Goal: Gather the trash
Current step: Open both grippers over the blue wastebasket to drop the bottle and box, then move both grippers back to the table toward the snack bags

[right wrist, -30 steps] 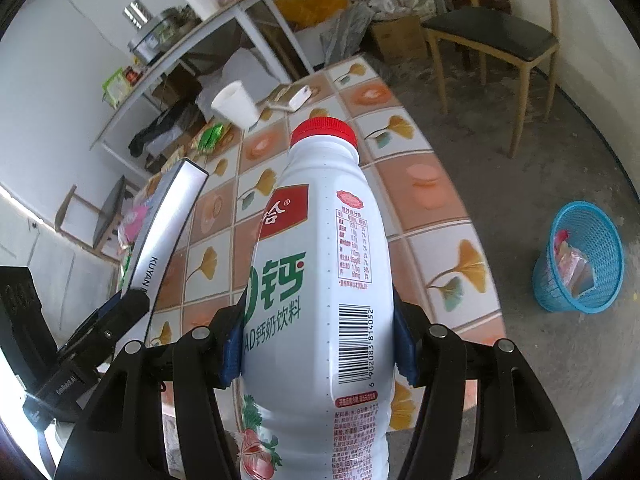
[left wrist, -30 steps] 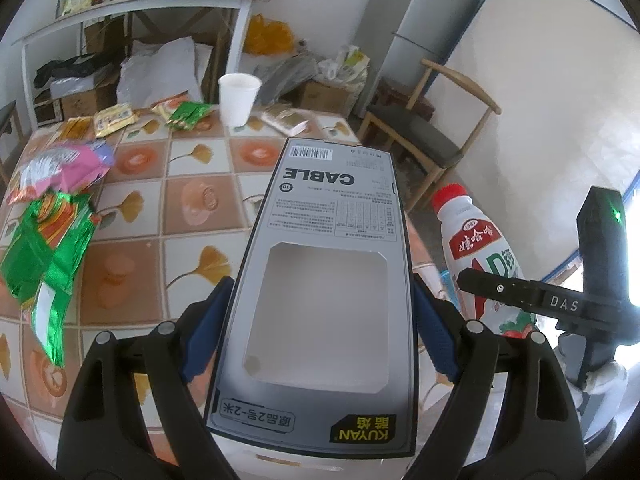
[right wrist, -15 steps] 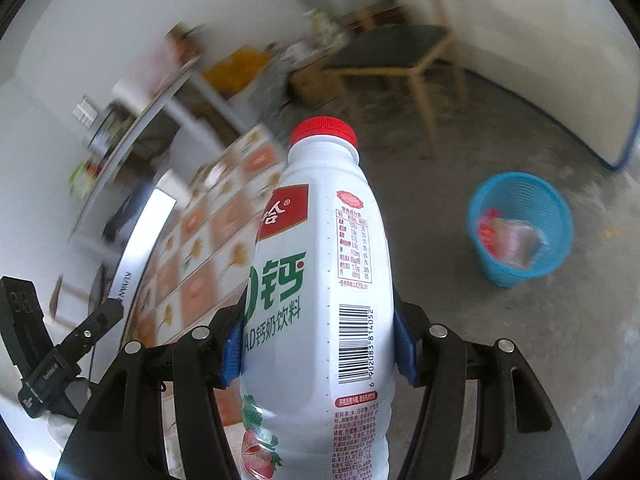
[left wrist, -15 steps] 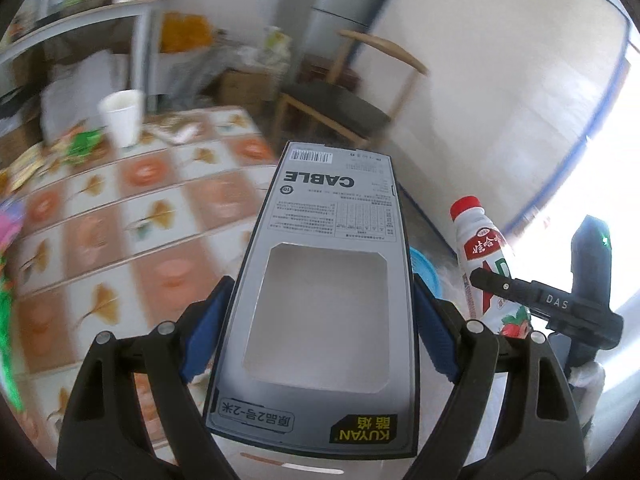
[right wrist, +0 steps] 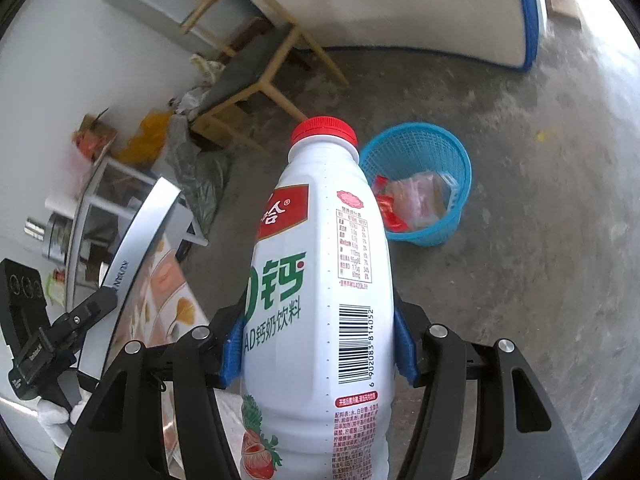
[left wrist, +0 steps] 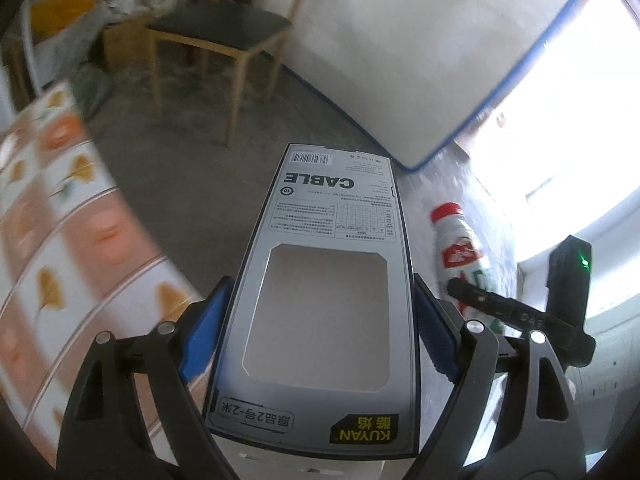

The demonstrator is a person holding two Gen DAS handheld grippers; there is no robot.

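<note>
Since a moment ago I have swung both hands away from the tiled table, and its cup and wrappers have slid out of sight; bare concrete floor and the blue basket now fill the view. To do this drop well, I judge I should bring the milk bottle over the basket's mouth first, cap leading, and let go only once its body is over the rim. Then the cable box should follow flat-end down, so it does not bridge the rim and tip out.

My right gripper pinches the bottle at its waist, both blue pads pressing on the label. My left gripper stands spread wide yet clamps the box by its 2 long edges. The basket already holds some wrappers.
</note>
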